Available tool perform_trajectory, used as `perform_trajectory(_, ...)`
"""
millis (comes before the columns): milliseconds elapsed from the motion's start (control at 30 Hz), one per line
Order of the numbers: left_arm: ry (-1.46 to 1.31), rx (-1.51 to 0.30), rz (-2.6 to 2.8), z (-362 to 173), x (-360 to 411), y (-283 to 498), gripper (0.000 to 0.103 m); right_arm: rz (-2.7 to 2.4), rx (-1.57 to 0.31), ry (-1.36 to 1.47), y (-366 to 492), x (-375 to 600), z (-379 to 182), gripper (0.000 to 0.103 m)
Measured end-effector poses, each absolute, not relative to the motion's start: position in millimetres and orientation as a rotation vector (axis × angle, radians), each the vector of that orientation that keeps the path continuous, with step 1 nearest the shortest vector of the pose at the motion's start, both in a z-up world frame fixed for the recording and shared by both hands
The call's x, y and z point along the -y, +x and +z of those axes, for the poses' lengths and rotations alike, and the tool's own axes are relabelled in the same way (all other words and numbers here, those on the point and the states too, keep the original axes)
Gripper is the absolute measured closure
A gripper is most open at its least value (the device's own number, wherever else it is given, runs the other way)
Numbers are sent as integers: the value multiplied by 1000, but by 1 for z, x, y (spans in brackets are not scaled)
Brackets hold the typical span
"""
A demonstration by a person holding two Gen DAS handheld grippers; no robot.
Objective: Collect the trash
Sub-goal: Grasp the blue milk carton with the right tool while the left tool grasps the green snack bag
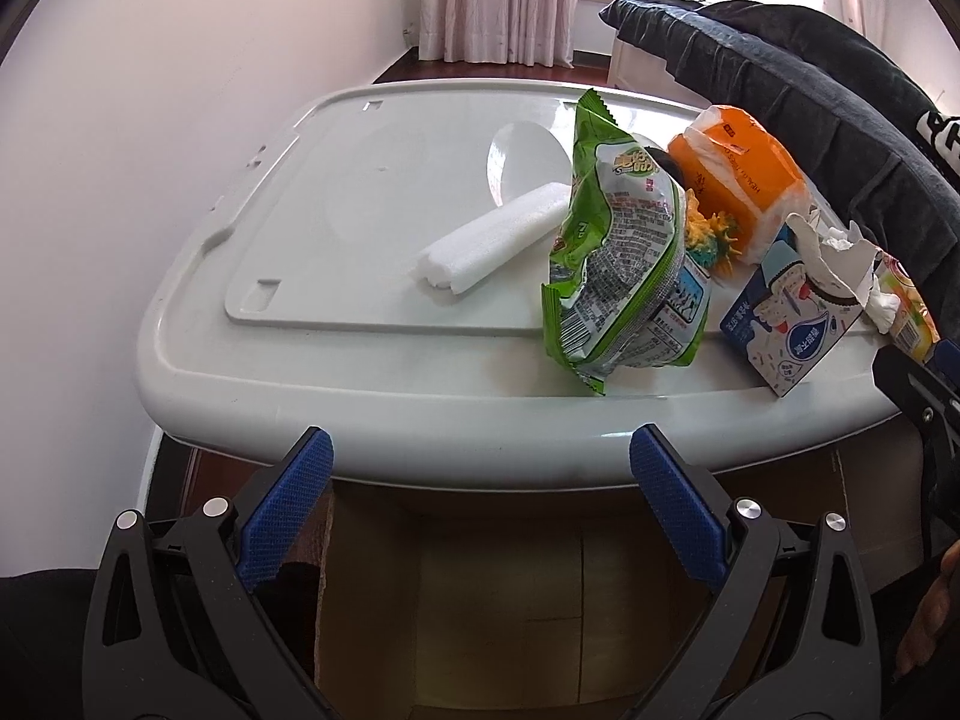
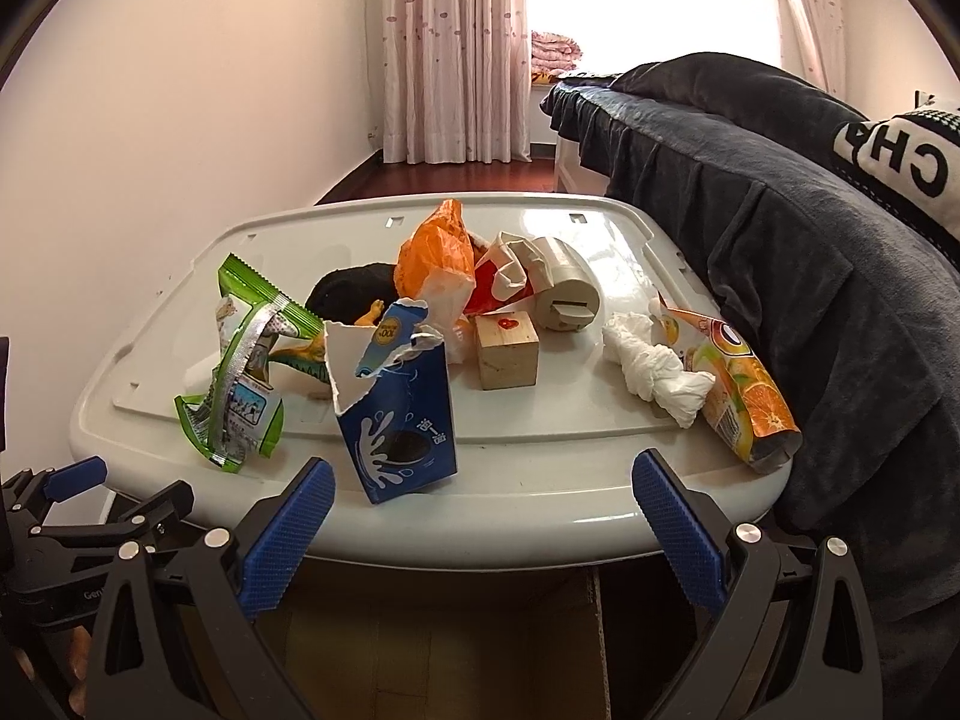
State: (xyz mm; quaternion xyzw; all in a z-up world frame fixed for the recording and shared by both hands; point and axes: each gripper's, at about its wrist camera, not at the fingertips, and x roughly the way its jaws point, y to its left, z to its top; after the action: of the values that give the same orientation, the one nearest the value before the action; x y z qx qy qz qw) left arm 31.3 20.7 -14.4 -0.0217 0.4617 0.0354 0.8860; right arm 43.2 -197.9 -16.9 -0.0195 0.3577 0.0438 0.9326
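Both grippers are held wide apart and empty at the near edge of the white lid (image 2: 540, 480). The right gripper (image 2: 483, 531) is positioned just short of the torn blue carton (image 2: 402, 408), the left gripper (image 1: 480, 513) short of the green snack bag (image 1: 618, 276). "CH" is legible on the dark blanket (image 2: 780, 276); "100" on the carton. The bag's print cannot be read. A juice carton (image 2: 744, 396) is noted beside crumpled tissue (image 2: 654, 369).

Pale grey plastic bin lid (image 2: 540, 516) as the surface. Lying directly on it: crumpled green snack bag (image 1: 624, 252), white foam roll (image 1: 492, 240), torn blue cardboard carton (image 2: 399, 414), small wooden cube (image 2: 507, 349), twisted white tissue (image 2: 651, 369), orange-printed juice carton (image 2: 744, 396).
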Motion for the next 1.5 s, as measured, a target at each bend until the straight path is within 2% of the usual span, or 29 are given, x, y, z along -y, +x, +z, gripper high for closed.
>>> perform_trajectory(300,-34,-956,88,-15,-23,29,6,105,-741,0,53,196,-21,5)
perform_trajectory(833,-70,-982,97,-19,-34,27,6,169,-747,-90,96,154,-42,6)
perform_trajectory(867,-72,-986,99,-20,-35,27,6,170,-753,-94,101,153,-44,9)
perform_trajectory(900,-73,-988,99,-20,-36,27,6,172,-761,-101,106,150,-48,22)
perform_trajectory(933,-76,-992,100,-21,-37,27,6,173,-779,-109,111,148,-53,46)
perform_trajectory(1133,-79,-985,104,-19,-38,25,6,203,-764,-59,111,156,-56,55)
perform_trajectory(1500,-33,-915,-21,-8,-7,25,6,191,-726,68,59,204,-18,55)
